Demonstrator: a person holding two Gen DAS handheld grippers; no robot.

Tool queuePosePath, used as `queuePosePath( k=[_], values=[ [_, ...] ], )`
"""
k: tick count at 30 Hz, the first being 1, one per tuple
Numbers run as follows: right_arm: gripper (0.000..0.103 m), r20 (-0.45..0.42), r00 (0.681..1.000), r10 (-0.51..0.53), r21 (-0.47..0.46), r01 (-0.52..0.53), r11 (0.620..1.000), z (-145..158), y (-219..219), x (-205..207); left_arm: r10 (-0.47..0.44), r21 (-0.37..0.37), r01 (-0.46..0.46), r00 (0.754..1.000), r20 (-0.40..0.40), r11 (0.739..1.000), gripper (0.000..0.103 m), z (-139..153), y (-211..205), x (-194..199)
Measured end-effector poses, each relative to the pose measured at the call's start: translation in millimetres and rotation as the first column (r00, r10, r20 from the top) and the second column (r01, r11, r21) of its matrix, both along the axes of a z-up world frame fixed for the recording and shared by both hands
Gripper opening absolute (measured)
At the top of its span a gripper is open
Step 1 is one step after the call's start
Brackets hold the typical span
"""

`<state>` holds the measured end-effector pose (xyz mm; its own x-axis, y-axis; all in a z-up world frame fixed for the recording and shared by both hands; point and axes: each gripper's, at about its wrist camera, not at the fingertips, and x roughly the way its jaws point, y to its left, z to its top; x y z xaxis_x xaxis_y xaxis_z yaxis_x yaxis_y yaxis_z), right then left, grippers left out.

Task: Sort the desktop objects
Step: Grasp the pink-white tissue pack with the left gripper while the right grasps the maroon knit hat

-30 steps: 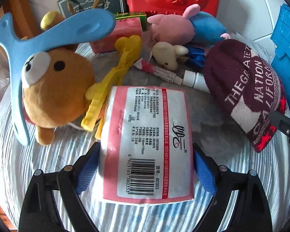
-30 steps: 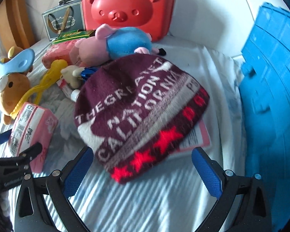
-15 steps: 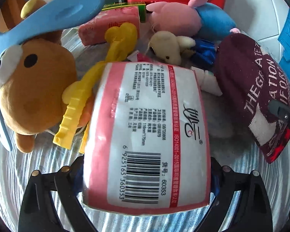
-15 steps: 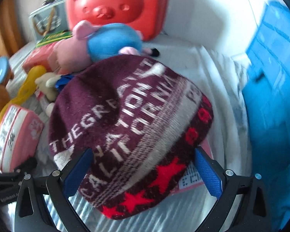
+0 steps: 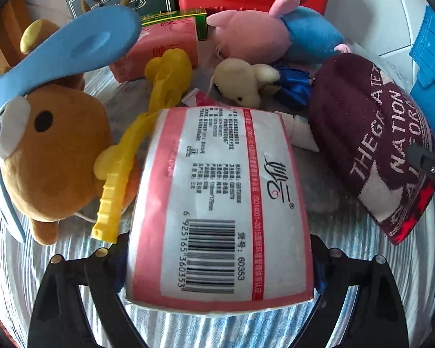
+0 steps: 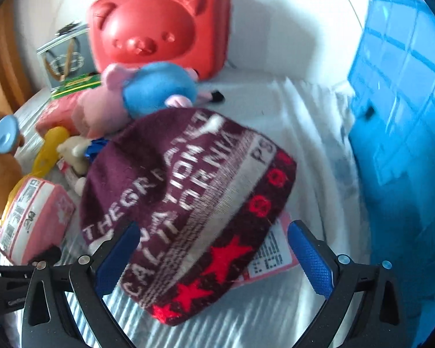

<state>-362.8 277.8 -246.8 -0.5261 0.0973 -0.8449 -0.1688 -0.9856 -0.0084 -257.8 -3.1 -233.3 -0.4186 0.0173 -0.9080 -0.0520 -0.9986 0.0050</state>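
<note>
Two hand-held grippers work over a crowded, cloth-covered desktop. At far left lie a brown bear plush (image 5: 52,156) and a yellow plastic toy (image 5: 121,162), whose handle ends just beside a near corner of the pink tissue pack (image 5: 217,197). The left gripper (image 5: 219,249) has that pack across its width; its jaws, almost fully spread, have just been closing onto the soft sides. The wrapper could bulge and slip out, or the pack could drag the yellow toy along. Further right, a maroon knit hat (image 6: 188,191) lies on the cloth, covering part of a flat pink packet (image 6: 275,255). The right gripper (image 6: 213,232) straddles the hat's starred hem, jaws wide apart and gripping nothing. Closing here might pinch the packet too. A blue crate (image 6: 406,116) stands at far right.
</note>
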Motion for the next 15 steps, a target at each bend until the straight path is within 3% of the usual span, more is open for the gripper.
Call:
queuePosePath(
  k=[2, 3, 5, 7, 8, 15],
  values=[
    [0.102, 0.0, 1.0, -0.003, 0.011, 0.003, 1.0, -4.1, 0.2, -4.1, -0.008, 0.0, 0.008, 1.0, -0.007, 1.0, 0.09, 2.4, 1.7, 0.9],
    [0.097, -0.014, 1.0, 0.004, 0.025, -0.004, 1.0, -2.1, -2.8, -2.8, -0.015, 0.004, 0.015, 1.0, -0.013, 1.0, 0.089, 5.4, 2.9, 2.6],
    [0.042, -0.058, 0.998, 0.017, 0.067, -0.013, 0.998, 6.9, -9.5, 0.9, -0.029, 0.007, 0.029, 0.999, -0.042, 1.0, 0.089, 14.1, 5.5, 7.5],
    [0.031, -0.064, 0.997, 0.043, 0.005, -0.042, 0.999, 9.9, -9.6, 0.6, -0.043, 0.002, 0.043, 0.997, -0.065, 0.999, 0.089, 23.3, 8.8, 11.5],
    [0.021, -0.061, 0.997, 0.056, -0.001, -0.056, 0.998, 10.5, -11.4, 0.8, -0.047, 0.003, 0.047, 0.996, -0.071, 0.999, 0.089, 27.6, 9.8, 13.4],
    [0.017, -0.136, 0.985, 0.107, -0.045, -0.114, 0.992, 42.1, -27.3, 24.9, -0.055, 0.004, 0.057, 0.986, -0.158, 0.998, 0.089, 63.8, 13.8, 31.6]
  ],
)
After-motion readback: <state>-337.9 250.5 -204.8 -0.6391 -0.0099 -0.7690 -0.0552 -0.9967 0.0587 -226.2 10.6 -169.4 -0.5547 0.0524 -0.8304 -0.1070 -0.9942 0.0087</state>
